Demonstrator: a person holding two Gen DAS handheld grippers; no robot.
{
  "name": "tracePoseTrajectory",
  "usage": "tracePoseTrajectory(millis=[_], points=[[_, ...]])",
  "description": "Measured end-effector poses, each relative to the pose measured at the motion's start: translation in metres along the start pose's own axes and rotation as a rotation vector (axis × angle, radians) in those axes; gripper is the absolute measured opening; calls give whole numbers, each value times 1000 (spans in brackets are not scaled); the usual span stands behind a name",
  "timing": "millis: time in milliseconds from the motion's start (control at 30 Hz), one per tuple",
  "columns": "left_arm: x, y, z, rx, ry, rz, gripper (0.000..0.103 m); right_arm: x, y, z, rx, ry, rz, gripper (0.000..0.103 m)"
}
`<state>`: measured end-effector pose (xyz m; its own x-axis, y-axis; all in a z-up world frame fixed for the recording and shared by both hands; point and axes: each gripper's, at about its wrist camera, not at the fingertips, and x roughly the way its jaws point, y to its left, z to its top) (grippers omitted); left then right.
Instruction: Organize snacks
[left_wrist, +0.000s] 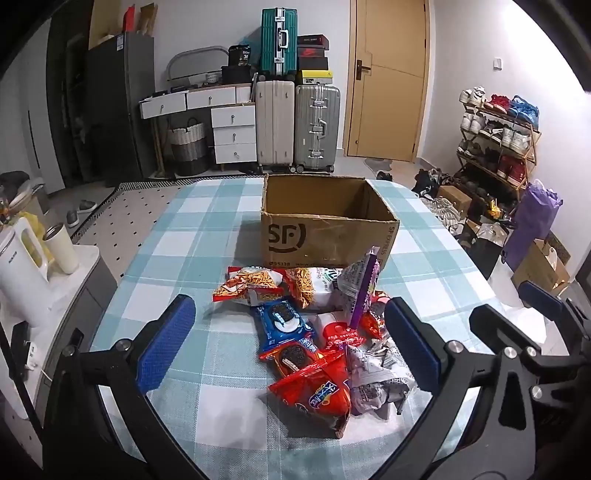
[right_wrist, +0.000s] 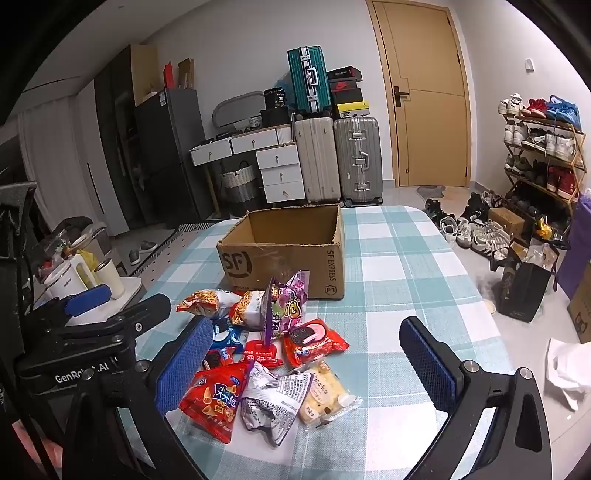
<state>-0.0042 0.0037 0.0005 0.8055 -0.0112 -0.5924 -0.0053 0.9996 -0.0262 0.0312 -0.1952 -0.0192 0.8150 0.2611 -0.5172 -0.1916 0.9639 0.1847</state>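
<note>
Right wrist: box (right_wrist: 284, 254) behind snacks (right_wrist: 266, 354)

Cardboard box (left_wrist: 325, 236): floor hidden behind its near wall. Blue cookie packet (right_wrist: 225, 338): half covered by the right gripper's left finger (right_wrist: 184, 365). Packet print: too small to read.

Three suitcases (left_wrist: 297, 122) stood by a door (left_wrist: 388, 77); a shoe rack (left_wrist: 495, 144) right, a kettle (left_wrist: 22, 273), perhaps, left.
</note>
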Motion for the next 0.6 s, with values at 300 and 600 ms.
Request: tracePoseTrajectory(millis=[300,600], points=[[-1,2,-1,-5,5,0,102,1,1,-2,3,-2,1,103],[-1,3,-1,-5,7,-2,102,0,1,-2,3,-3,1,103]])
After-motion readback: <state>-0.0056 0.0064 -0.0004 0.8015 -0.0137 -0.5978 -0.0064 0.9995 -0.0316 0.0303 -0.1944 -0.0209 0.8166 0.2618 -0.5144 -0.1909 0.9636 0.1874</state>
